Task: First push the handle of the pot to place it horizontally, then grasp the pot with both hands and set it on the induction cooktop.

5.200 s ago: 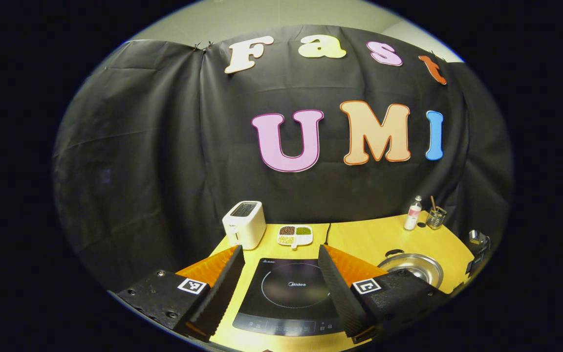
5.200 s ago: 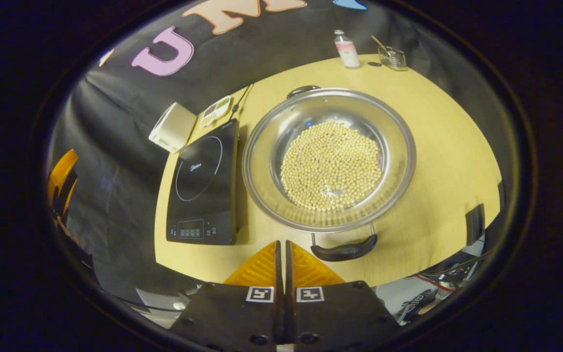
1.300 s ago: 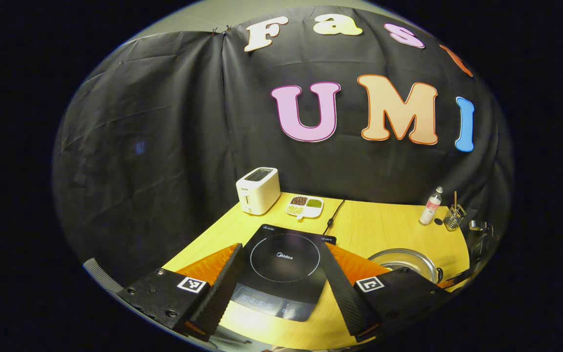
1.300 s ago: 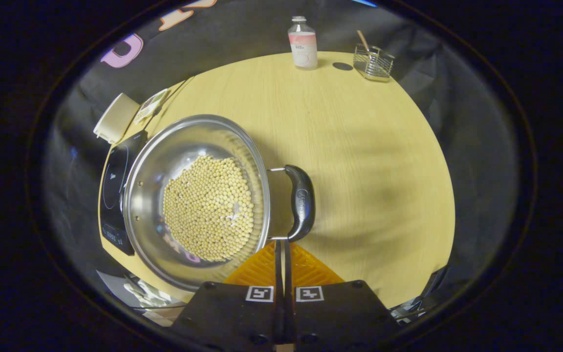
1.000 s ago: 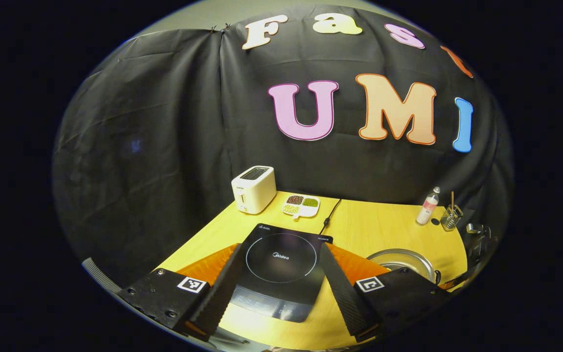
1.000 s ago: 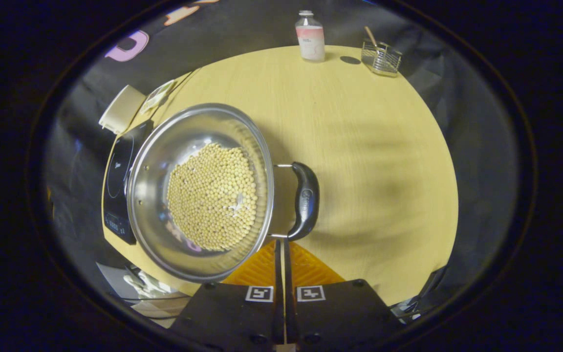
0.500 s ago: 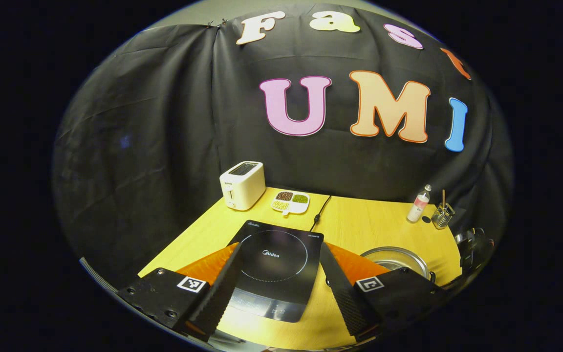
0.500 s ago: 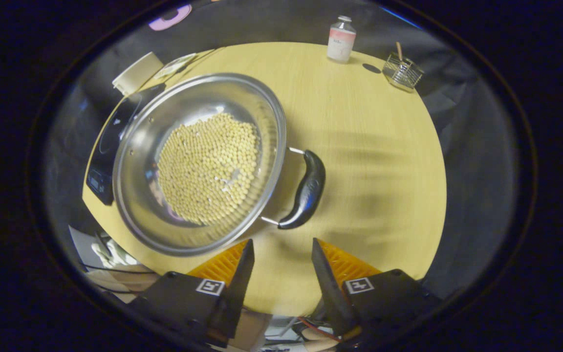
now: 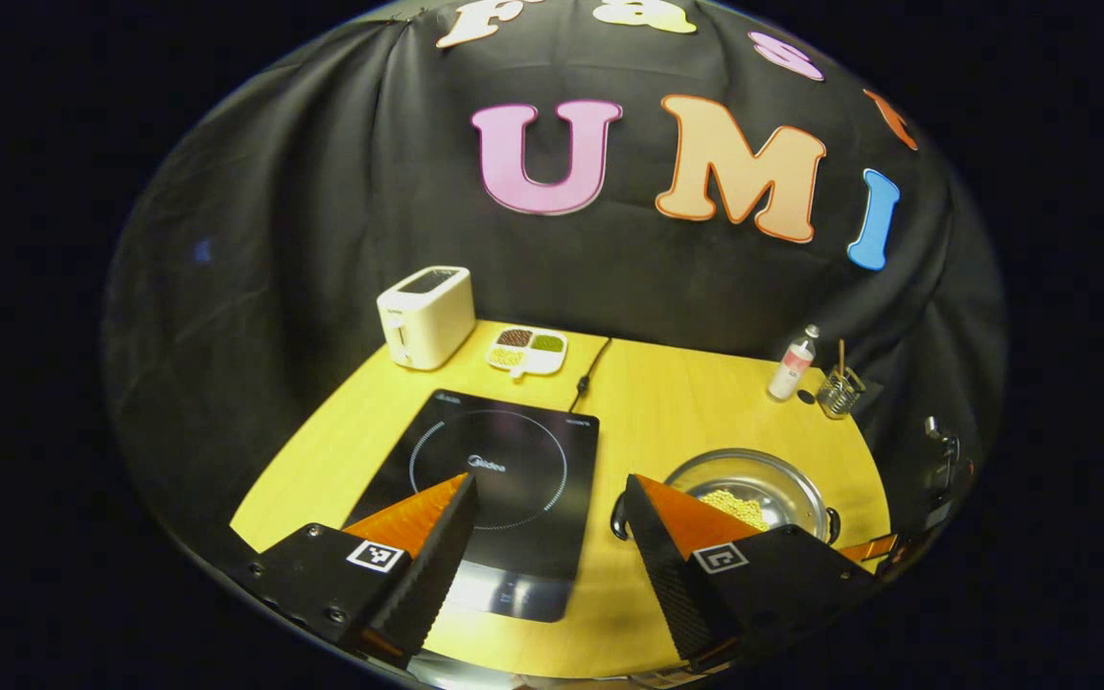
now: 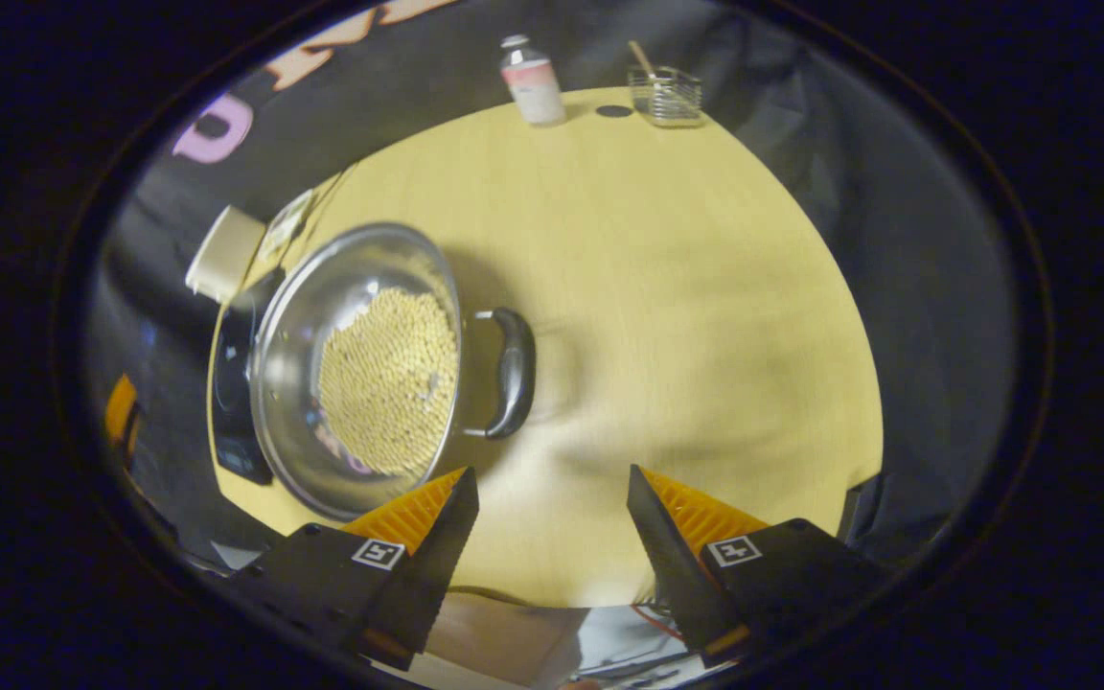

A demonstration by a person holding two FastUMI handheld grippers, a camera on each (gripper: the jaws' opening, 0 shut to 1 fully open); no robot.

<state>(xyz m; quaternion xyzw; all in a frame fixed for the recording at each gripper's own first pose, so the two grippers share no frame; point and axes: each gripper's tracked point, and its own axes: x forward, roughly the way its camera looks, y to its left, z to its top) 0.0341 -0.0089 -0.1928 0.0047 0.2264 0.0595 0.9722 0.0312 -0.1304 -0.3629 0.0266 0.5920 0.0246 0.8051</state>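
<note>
Counter (image 9: 696, 402) is carrying pot (image 10: 360, 369) beside induction cooktop (image 9: 499, 479); left gripper (image 9: 552, 537) and right gripper (image 10: 552, 527) fingers are gaping, holding nothing.

Two hand-held grippers, each with a pair of wedge-shaped fingers.

Left hand-held gripper (image 9: 552, 498): black blocky finger mounts, round screws along the left mount, a small square black-and-white marker on top of each mount, finely ribbed inner faces on fingers tapering to points. Right hand-held gripper (image 10: 552, 491): same black mounts with one square marker apiece, same tapering fingers with ridged outer sides and flat inner faces, set wide apart.
</note>
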